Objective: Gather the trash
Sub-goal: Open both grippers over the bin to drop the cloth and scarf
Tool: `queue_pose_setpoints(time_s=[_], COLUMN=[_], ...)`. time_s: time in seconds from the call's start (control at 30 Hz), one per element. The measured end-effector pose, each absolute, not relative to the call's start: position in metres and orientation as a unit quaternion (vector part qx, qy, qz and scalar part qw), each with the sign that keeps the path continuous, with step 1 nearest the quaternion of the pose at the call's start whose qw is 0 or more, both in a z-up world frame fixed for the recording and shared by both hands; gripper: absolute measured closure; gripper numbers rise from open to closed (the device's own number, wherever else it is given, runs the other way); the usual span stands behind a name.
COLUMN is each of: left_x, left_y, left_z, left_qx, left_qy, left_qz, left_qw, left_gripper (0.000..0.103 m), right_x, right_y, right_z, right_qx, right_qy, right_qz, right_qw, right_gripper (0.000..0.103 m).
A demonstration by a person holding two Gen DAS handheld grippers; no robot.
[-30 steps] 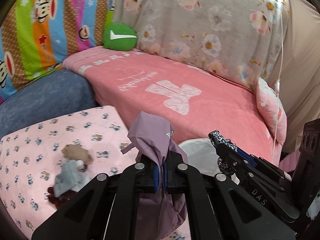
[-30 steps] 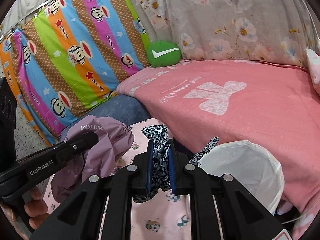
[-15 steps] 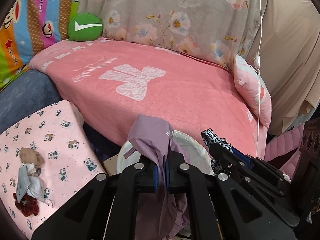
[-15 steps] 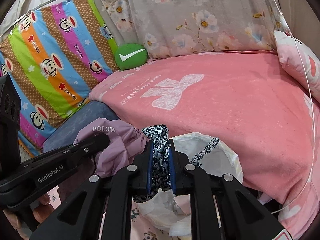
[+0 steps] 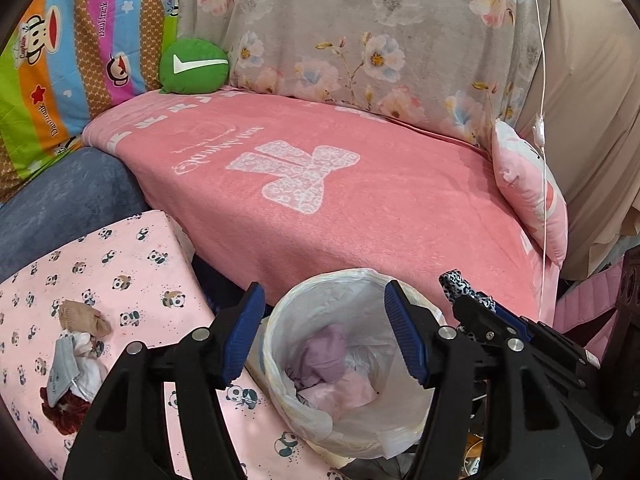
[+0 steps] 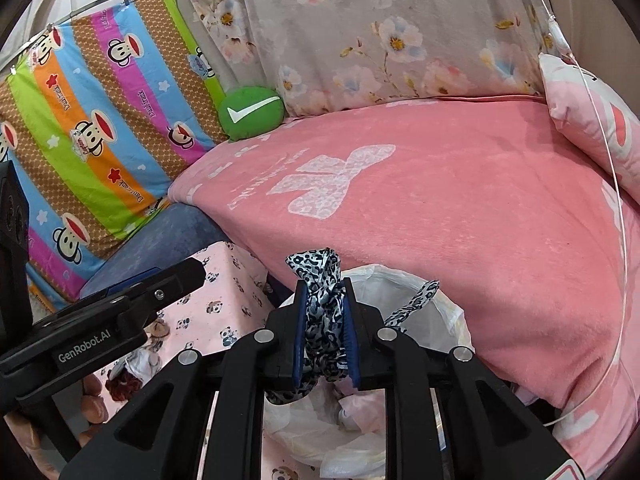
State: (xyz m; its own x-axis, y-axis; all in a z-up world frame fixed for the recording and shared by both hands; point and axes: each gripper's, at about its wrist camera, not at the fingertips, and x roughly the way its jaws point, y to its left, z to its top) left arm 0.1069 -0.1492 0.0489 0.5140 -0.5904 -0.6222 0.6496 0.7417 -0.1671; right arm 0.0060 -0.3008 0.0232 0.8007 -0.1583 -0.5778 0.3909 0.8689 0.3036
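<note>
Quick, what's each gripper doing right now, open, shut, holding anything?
Left gripper: jaws opening, empty, above the bin.
Right gripper: pads still on the leopard-print cloth, jaws starting to open.

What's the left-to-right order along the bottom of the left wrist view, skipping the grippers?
Pile of scraps on the panda-print cloth → white-lined trash bin with the purple cloth inside → leopard-print fabric in the right gripper.
</note>
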Motion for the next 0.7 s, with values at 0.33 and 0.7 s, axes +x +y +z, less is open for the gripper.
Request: queue_pose_setpoints(time_s=[0.33, 0.7], left_x=[0.108, 0.108], left_y=[-0.137, -0.119], left_z=[0.043, 0.039], left_qx=[0.046, 0.038], left_qy=[0.341, 0.340], left_qz=[-0.339, -0.323], left_qw=[0.876, 0.882], left_gripper=[0.044, 0.044], right_x=[0.013, 0.015], right_y=[-0.291, -0.285], right_z=[0.020, 0.023], right_qx=[0.199, 0.196], right_qy=[0.278, 0.279], right_qz=[-0.161, -0.156], right_qw=[0.926, 0.927], right_gripper=[0.062, 0.061])
